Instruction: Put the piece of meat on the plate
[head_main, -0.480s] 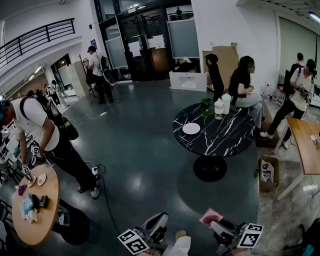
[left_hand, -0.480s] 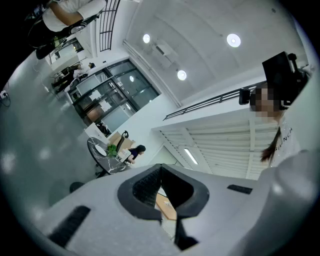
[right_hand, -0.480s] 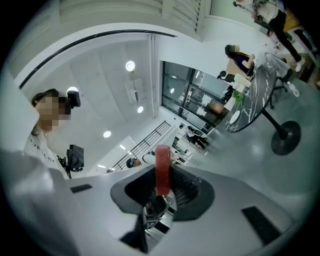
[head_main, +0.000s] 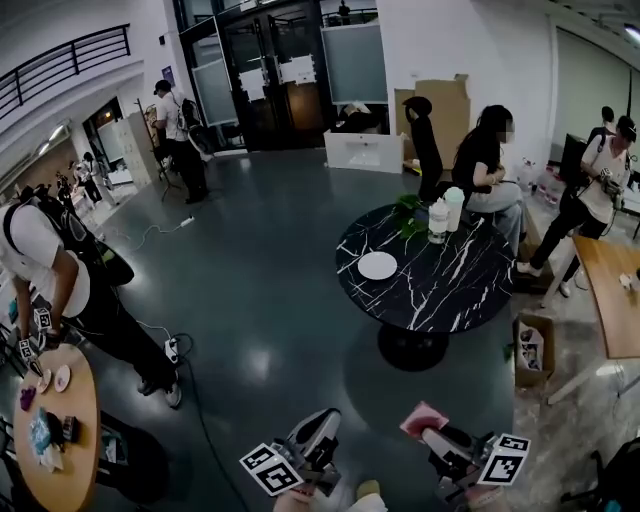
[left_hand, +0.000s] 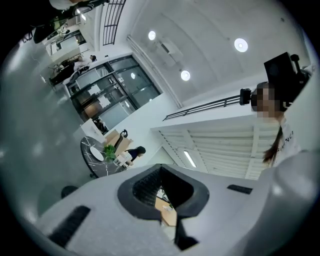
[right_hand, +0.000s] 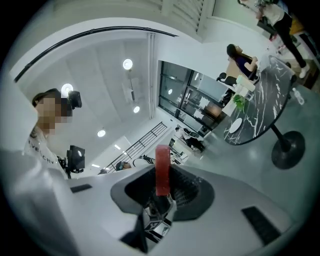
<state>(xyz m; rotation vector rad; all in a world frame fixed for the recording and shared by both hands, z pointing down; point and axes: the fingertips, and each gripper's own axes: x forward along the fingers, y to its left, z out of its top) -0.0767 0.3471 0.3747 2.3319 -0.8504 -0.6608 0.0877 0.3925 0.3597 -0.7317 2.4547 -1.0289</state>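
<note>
Clamped on the piece of meat (right_hand: 162, 169), the right claw (right_hand: 161, 192) has its two dark ribbed pads pressed against the flat sides of the slice, which stands up between them and rises above them. The left claw (left_hand: 162, 194) carries nothing: its pads are a little apart, and only the room shows through the gap.

Compared with half a second ago, the round black marble table (head_main: 440, 285) sits a little lower and looks a little bigger in the head view. Both claws are also slightly higher in that picture. It seems the person is walking toward the table with the meat held in front. For the task this means the carrying step is going on and the placing has not started. The white plate (head_main: 377, 265) lies empty on the near left part of the table, and the meat is well apart from it, with open grey floor between.

The meat is a thin, flat slice. Edge-on in the right gripper view it is a narrow red strip with straight sides. In the head view its broad face is pink with a paler patch. It keeps its shape in the grip without drooping, so it is probably stiff, perhaps a toy piece.
</note>
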